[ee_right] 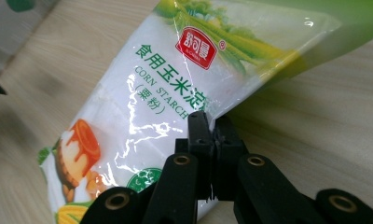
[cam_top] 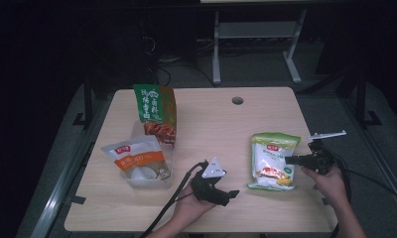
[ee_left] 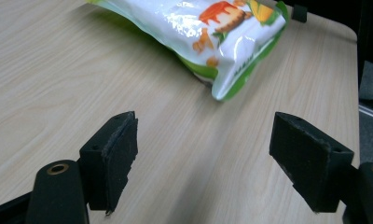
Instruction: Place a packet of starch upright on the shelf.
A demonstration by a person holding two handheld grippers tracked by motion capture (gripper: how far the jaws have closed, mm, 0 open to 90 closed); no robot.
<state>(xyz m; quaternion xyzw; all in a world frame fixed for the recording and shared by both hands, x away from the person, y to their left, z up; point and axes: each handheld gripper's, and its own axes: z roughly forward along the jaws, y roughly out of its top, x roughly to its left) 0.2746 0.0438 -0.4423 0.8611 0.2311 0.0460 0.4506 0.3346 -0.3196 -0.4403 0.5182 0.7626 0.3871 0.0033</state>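
Item one, corn starch bag point(cam_top: 273, 161): I am seeing it lying flat on the right half of the desk point(cam_top: 211, 124), its top end pointing away from me, its bottom end toward the near edge.

Item two, right tool point(cam_top: 289, 159): I am holding it at the bag's right edge, jaws reaching in from the right. In the right gripper view the two black jaws are standing pressed together, clenched on the thin side margin of the corn starch bag point(ee_right: 142, 107), with the film pinched between the pads.

Item three, left tool point(cam_top: 231, 195): it is sitting just left of the bag's near corner, apart from it, pointing right. In the left gripper view its jaws are standing wide apart, released, with bare desk point(ee_left: 82, 70) between them and the bag's bottom end point(ee_left: 212, 32) lying beyond, untouched.

Item four, clear tray point(cam_top: 149, 181): it is resting on the left half of the desk, well apart from both tools, carrying an orange-labelled pouch point(cam_top: 137, 158) and a tall green packet point(cam_top: 155, 113) standing at its far end.

Cross-reference: the right gripper view is giving the printed "CORN STARCH" label and the pinch itself; the high view is giving the tray.
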